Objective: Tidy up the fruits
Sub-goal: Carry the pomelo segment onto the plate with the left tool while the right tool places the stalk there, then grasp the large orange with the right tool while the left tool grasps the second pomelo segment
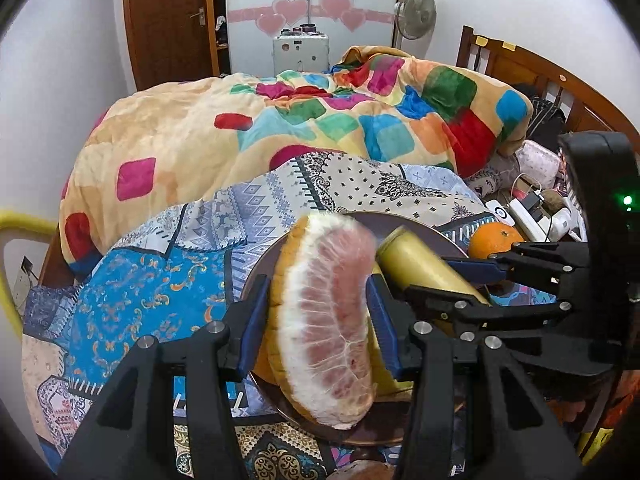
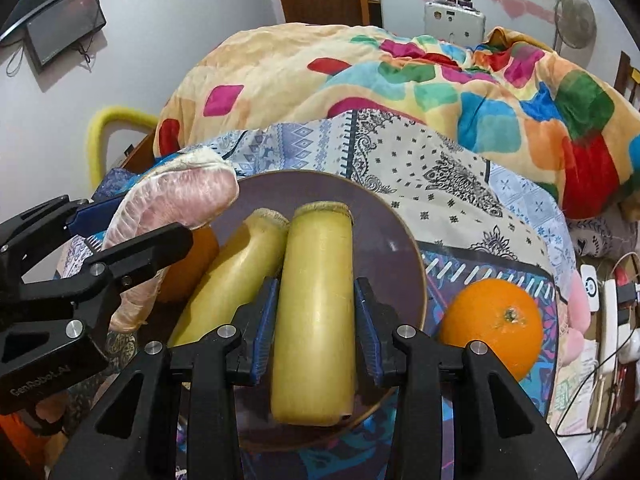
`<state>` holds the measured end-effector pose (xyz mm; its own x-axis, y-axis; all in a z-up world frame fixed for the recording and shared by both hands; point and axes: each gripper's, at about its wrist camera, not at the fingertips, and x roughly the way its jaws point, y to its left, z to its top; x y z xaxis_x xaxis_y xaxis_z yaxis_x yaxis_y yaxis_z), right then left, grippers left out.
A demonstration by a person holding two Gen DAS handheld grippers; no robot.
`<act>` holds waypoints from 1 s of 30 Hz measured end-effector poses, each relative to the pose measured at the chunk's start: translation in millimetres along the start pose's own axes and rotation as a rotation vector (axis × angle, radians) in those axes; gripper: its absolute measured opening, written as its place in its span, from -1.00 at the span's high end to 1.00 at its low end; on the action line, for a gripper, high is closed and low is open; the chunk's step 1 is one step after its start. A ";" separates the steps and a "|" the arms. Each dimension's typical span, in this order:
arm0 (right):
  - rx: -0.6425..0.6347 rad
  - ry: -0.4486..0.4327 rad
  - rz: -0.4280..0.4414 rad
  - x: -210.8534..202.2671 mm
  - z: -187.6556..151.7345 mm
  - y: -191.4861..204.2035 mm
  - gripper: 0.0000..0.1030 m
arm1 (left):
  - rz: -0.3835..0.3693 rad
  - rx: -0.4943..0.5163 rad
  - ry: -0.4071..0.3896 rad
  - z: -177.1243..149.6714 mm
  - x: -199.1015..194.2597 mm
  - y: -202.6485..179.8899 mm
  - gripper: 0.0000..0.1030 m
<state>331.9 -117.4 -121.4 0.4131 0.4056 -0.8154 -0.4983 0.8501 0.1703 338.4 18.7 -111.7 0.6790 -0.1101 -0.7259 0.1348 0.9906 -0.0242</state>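
Note:
My left gripper (image 1: 318, 320) is shut on a peeled pink pomelo wedge (image 1: 328, 328) and holds it over the left side of a dark round plate (image 1: 424, 232). The wedge also shows in the right wrist view (image 2: 176, 204). My right gripper (image 2: 316, 324) is shut on a yellow sugarcane piece (image 2: 316, 312) over the plate (image 2: 384, 232). A second sugarcane piece (image 2: 236, 276) lies on the plate beside it. An orange (image 2: 494, 326) sits on the bed right of the plate; it also shows in the left wrist view (image 1: 494, 240). Another orange fruit (image 2: 196, 268) lies under the wedge.
The plate rests on a patterned bedspread (image 1: 140, 292). A bunched colourful quilt (image 1: 280, 128) lies behind. A power strip with cables (image 2: 612, 316) and clutter lie at the right. A wooden headboard (image 1: 532, 68) stands far right.

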 end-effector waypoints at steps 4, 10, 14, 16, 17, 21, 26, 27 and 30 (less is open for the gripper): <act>-0.025 -0.026 -0.019 -7.8 -1.2 1.7 0.31 | 0.001 0.003 -0.009 2.0 -4.2 -0.5 0.07; -0.055 -0.057 -0.057 -29.7 -7.6 0.8 0.31 | 0.007 -0.007 -0.012 -1.1 -14.2 2.2 0.07; -0.073 -0.094 -0.092 -47.9 -14.9 0.1 0.30 | 0.012 -0.004 -0.020 -8.4 -27.6 2.6 0.07; -0.082 -0.111 -0.104 -57.4 -18.5 0.1 0.29 | 0.026 0.006 -0.024 -14.6 -35.3 1.6 0.07; -0.086 -0.122 -0.114 -62.7 -21.2 -0.1 0.24 | 0.029 0.009 -0.025 -17.2 -37.7 1.4 0.06; -0.095 -0.148 -0.139 -76.6 -29.6 -6.8 0.07 | 0.039 0.008 -0.020 -27.6 -46.1 4.7 0.05; -0.066 -0.125 -0.174 -73.9 -37.0 -25.9 0.01 | 0.056 -0.010 -0.020 -34.8 -49.3 14.7 -0.14; -0.057 -0.117 -0.179 -71.3 -38.6 -30.1 0.01 | 0.061 -0.013 -0.019 -35.4 -48.6 16.6 -0.17; -0.033 -0.091 -0.202 -59.4 -40.3 -44.0 0.01 | 0.066 -0.022 -0.012 -37.1 -45.6 22.5 -0.20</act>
<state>298.6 -192.4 -102.8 0.5736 0.2578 -0.7775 -0.4223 0.9064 -0.0110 283.8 49.0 -104.7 0.6942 -0.0454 -0.7184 0.0740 0.9972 0.0085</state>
